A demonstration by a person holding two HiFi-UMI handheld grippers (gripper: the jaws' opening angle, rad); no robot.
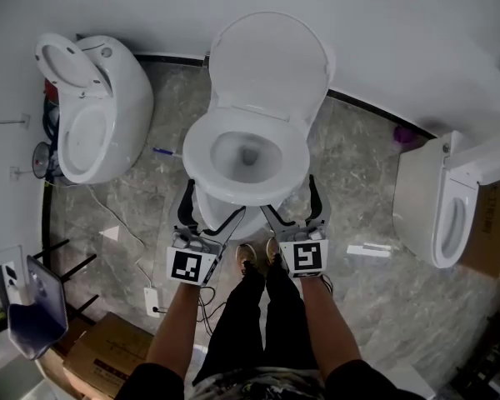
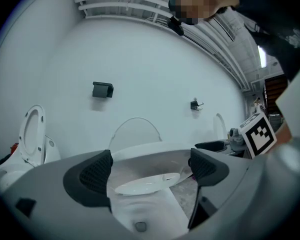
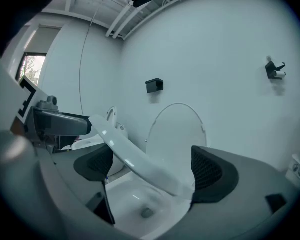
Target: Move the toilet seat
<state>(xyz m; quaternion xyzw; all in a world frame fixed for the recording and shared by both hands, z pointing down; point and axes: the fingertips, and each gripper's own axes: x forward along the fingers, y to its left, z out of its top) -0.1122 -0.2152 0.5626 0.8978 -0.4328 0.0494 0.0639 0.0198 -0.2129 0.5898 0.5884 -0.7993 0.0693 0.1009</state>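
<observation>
Right gripper view tells me most. The toilet seat (image 3: 135,159) slants from 10 o'clock down to 4 o'clock, its front tilted up off the bowl (image 3: 135,204). It crosses between the jaws of the right gripper (image 3: 150,170), which stand wide apart. Neither pad pinches it, though its low end seems to lean on the pad at 4 o'clock. The left gripper (image 2: 150,166) is released too, jaws spread, with the seat's front rim running across the gap and nothing clamped.

From above, the toilet stands dead centre with its lid (image 1: 271,61) upright at 12 o'clock. The two grippers sit at the bowl's 7 and 5 o'clock, just under the front of the seat.

I'd judge the seat to be stiff moulded plastic, fairly light, and glossy enough to slide off a smooth pad. It is hinged at the back, so it can only swing in an arc. The front rim, farthest from the hinge, is the place to take it, either cupped from below or pinched across its thickness. If it slips it would slam down and might crack.
</observation>
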